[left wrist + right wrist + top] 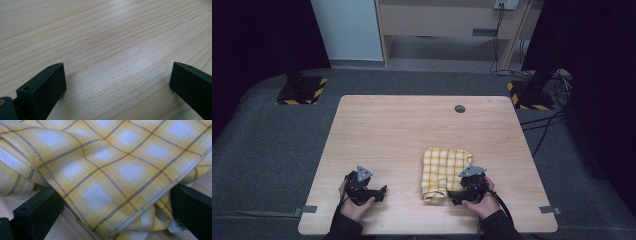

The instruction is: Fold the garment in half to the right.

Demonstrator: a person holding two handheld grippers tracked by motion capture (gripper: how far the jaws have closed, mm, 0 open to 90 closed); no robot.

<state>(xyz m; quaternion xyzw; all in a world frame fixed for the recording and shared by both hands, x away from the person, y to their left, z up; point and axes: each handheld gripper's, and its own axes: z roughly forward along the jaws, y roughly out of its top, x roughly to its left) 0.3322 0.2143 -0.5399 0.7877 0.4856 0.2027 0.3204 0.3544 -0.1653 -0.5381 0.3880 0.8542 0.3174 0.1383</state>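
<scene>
Jaws of my right gripper (112, 220) stand wide apart around the near edge of the folded yellow checked cotton cloth (443, 172) on the pale wooden table (387, 130), gripping nothing yet, so I'd push under both layers before closing, left gripper (117, 82) wide open over bare wood.

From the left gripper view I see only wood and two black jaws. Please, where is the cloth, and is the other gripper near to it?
Observer: The yellow checked cloth lies folded on the table, to the right of your left gripper, with bare wood between.
Operator: And the right gripper, does it hold the cloth?
Observer: The right gripper is open; its jaws stand either side of a cloth edge, not closed on it.
Operator: Is something else on the table?
Observer: A small dark round disc sits near the far edge.
</scene>
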